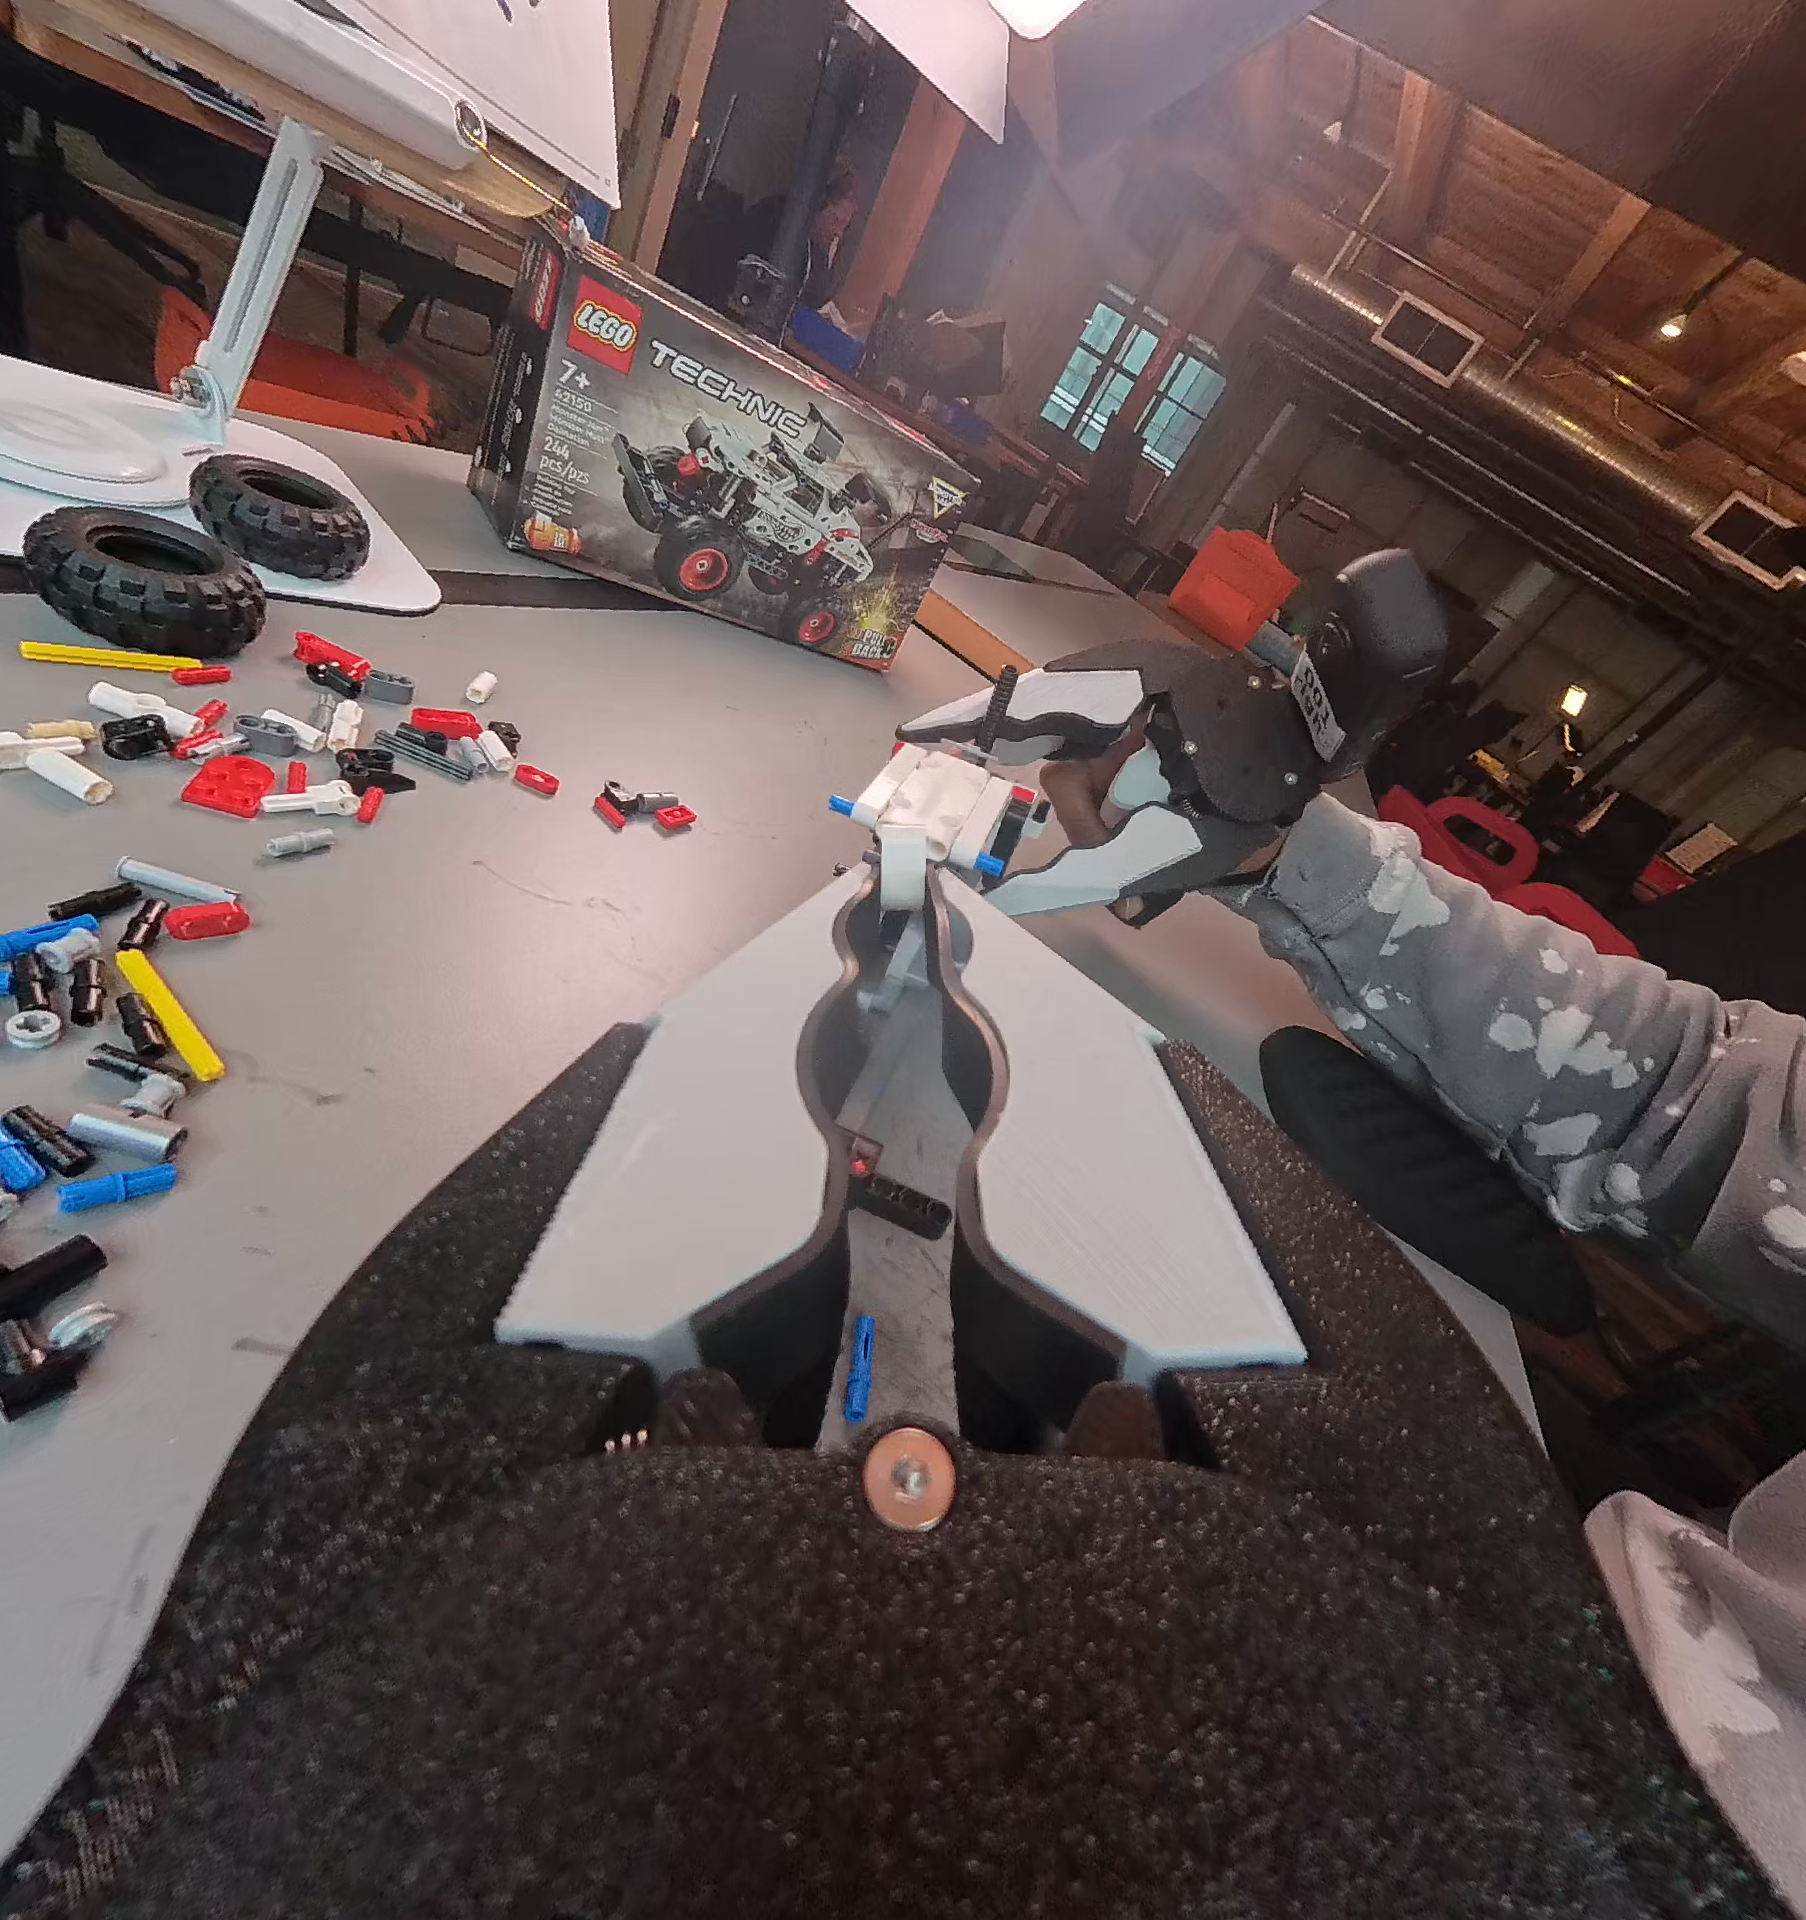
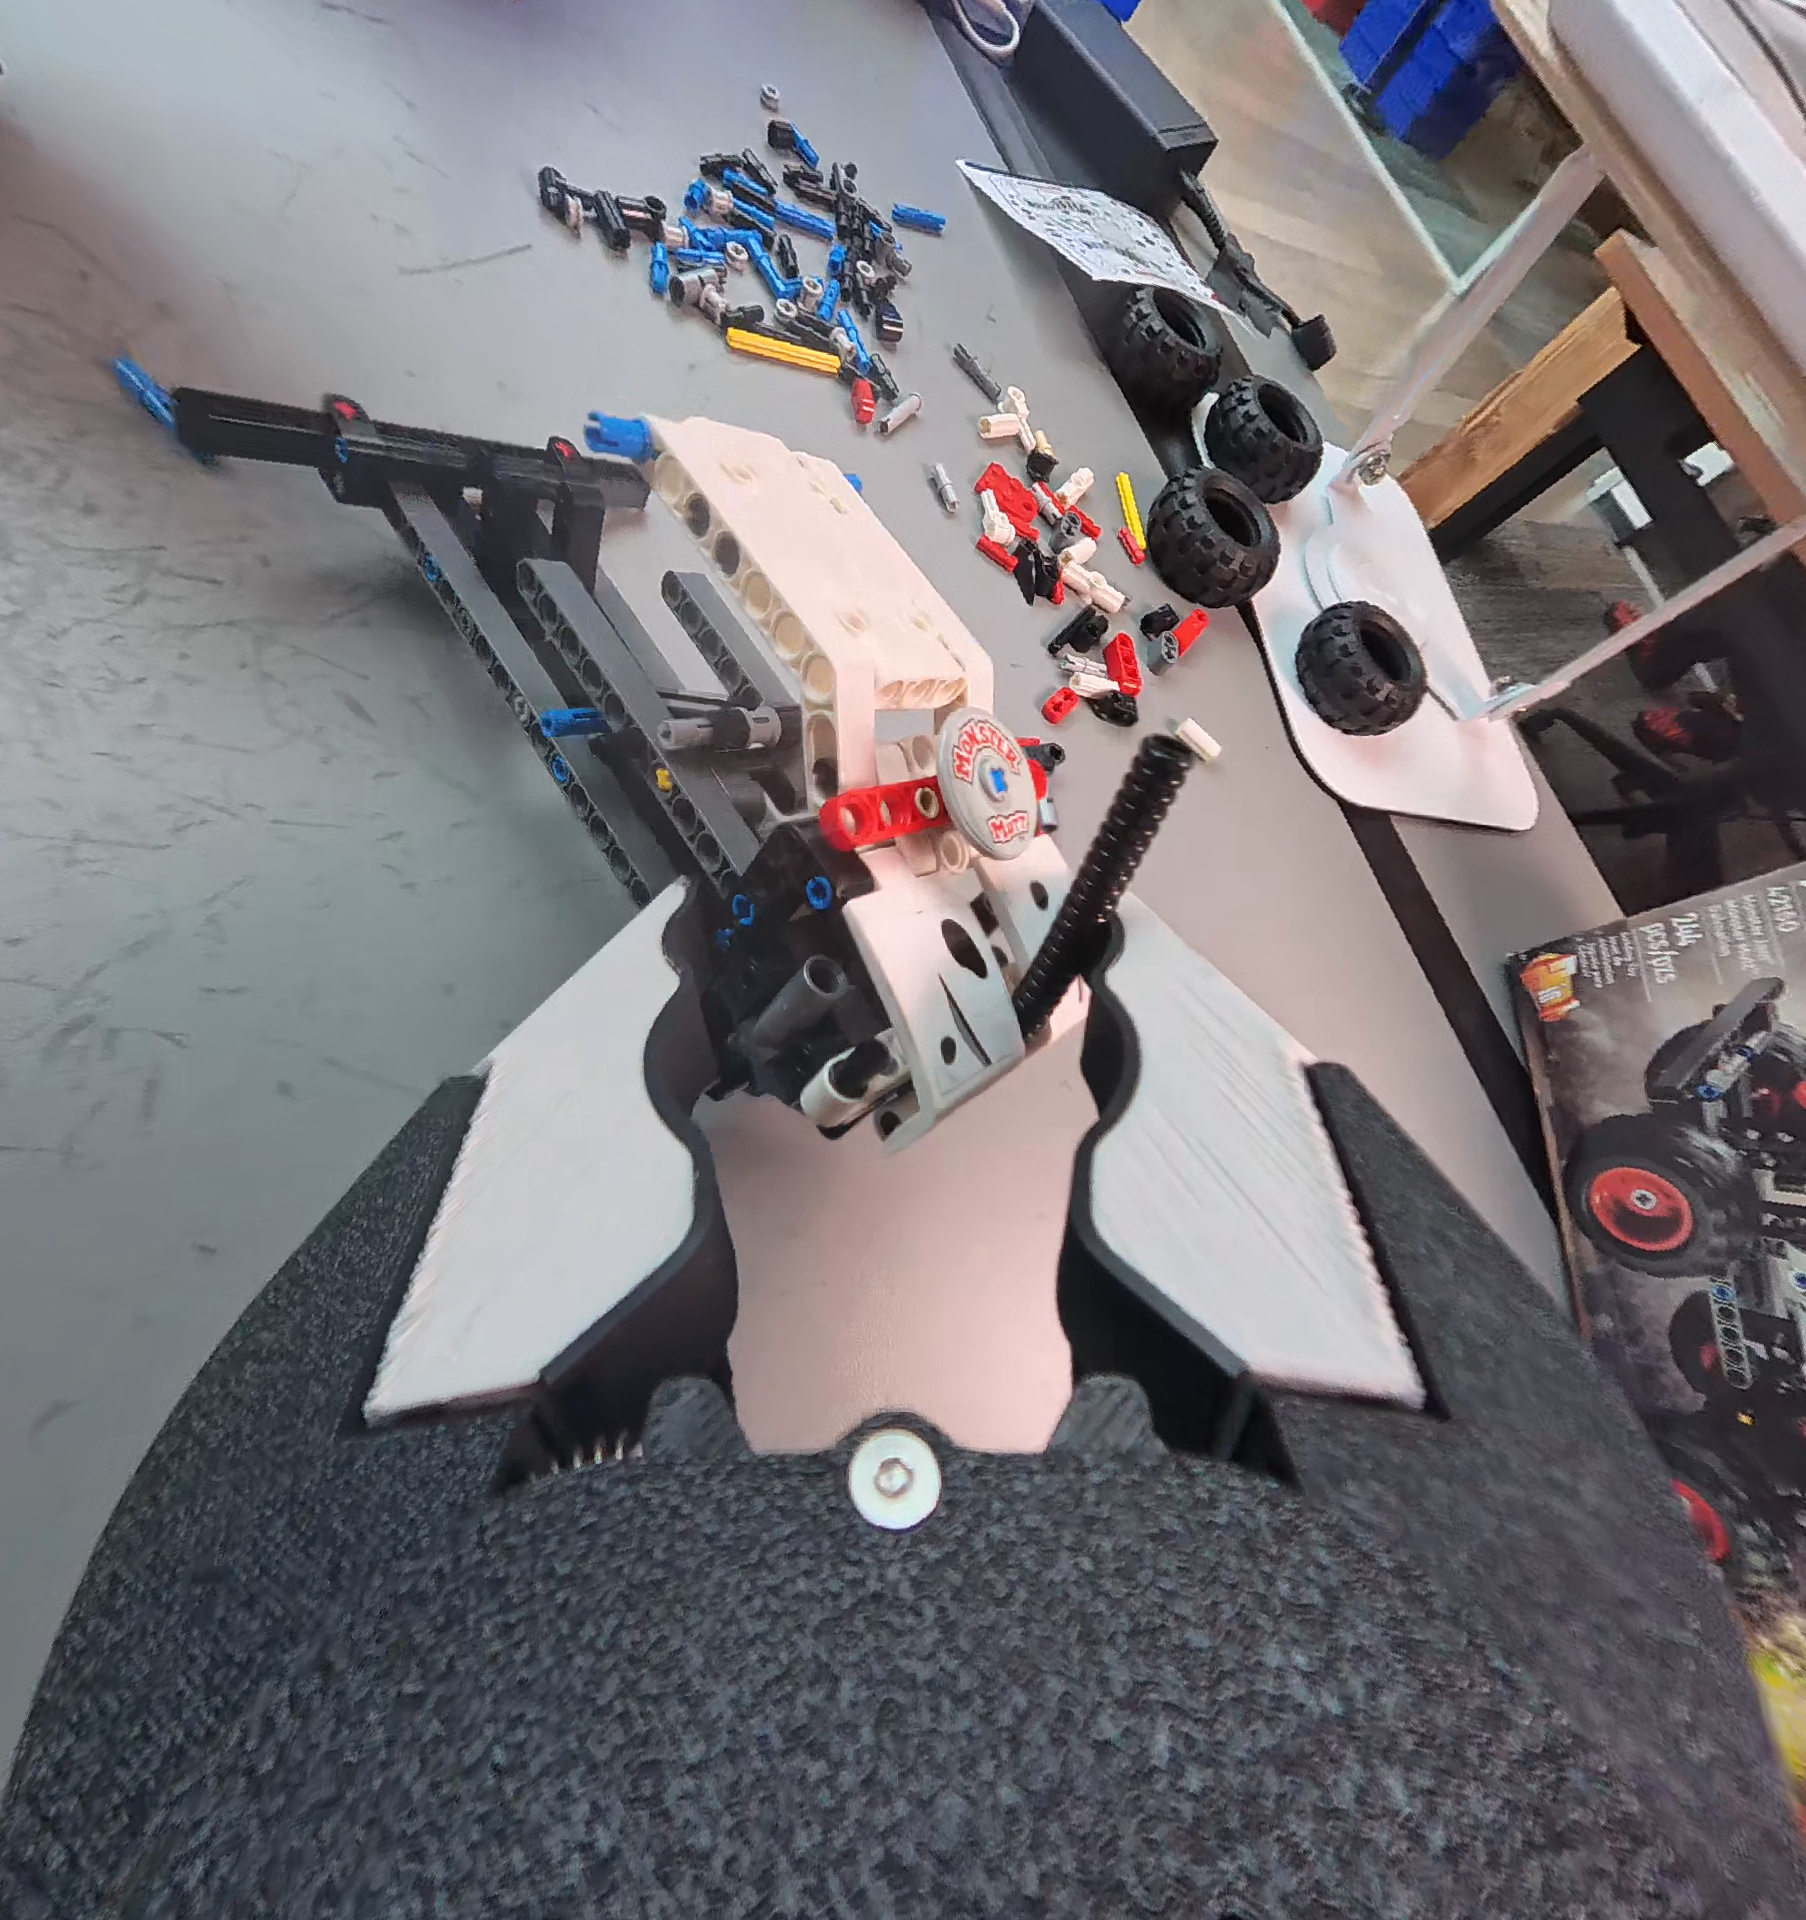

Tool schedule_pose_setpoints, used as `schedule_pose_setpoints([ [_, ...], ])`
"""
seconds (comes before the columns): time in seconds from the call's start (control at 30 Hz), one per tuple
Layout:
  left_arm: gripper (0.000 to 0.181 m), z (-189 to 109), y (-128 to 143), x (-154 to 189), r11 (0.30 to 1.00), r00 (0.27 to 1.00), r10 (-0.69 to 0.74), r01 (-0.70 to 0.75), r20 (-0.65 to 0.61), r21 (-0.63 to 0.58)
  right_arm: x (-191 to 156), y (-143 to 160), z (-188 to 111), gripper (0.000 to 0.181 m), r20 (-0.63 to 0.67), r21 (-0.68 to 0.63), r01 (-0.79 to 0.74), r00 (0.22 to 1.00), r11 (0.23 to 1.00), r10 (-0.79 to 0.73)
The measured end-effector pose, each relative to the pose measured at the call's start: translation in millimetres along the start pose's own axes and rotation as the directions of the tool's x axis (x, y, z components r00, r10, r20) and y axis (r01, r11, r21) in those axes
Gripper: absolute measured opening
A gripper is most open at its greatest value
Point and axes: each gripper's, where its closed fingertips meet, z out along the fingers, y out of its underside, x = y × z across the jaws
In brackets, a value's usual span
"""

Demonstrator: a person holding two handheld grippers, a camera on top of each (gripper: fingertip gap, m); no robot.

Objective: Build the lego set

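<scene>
Half-built truck chassis point(image 2: 733, 665) held off the counter point(image 2: 203, 727), long axis running straight out from the right hand-held gripper point(image 2: 883, 997), which is clamped on its near white end along with a black ribbed hose point(image 2: 1107, 862). Left hand-held gripper point(image 1: 904, 914) pinches the same white block from the opposite side (both equally close, fingers nearly meeting).

bright overhead glare, fisheye-bent edges, blurred right-view corners

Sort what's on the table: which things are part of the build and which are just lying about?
In the job:
- half-built truck, held by both hand-held grippers, left and right
- black ribbed hose
- loose pieces
- four tyres
- set box

Lying about:
- white stand
- black power brick
</scene>
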Motion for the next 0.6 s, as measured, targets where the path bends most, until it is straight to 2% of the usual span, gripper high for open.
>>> schedule_pose_setpoints([
  [0.1, 0.007, 0.3, 0.3, 0.4, 1.0, 1.0, 0.001, -0.001, -0.003, -0.003, 3.1, 8.8, 1.4, 0.077, -0.086, -0.081, 0.072, 0.993, 0.994, -0.079],
  [0.2, 0.007, 1.0, 1.0, 1.1, 1.0, 1.0, 0.003, -0.003, -0.007, -0.008, 11.1, 15.3, 2.9, 0.078, -0.221, -0.164, 0.073, 0.969, 0.984, -0.109],
  [0.27, 0.007, 1.0, 1.3, 1.8, 1.0, 1.0, 0.01, -0.01, -0.007, -0.01, 12.2, 10.8, -2.1, 0.085, -0.279, -0.158, 0.05, 0.956, 0.986, -0.093],
  [0.4, 0.006, -0.8, 1.3, -1.9, 0.998, 0.999, 0.048, -0.047, 0.023, -0.034, 12.9, -2.4, -30.7, 0.091, -0.335, -0.064, -0.101, 0.939, 0.993, 0.074],
  [0.43, 0.006, -1.8, 5.3, -9.5, 0.995, 0.996, 0.067, -0.062, 0.062, -0.08, 12.2, -9.7, -39.7, 0.088, -0.351, -0.023, -0.1, 0.933, 0.995, 0.085],
  [0.5, 0.007, -6.3, 26.1, -29.6, 0.964, 0.987, 0.094, -0.058, 0.129, -0.258, 2.3, -22.0, -49.6, 0.082, -0.351, -0.002, -0.029, 0.936, 1.0, 0.026],
  [0.6, 0.007, -17.1, 57.8, -51.1, 0.893, 0.986, -0.005, 0.079, 0.165, -0.444, -20.3, -25.4, -40.2, 0.085, -0.286, -0.112, 0.124, 0.946, 0.986, -0.152],
])
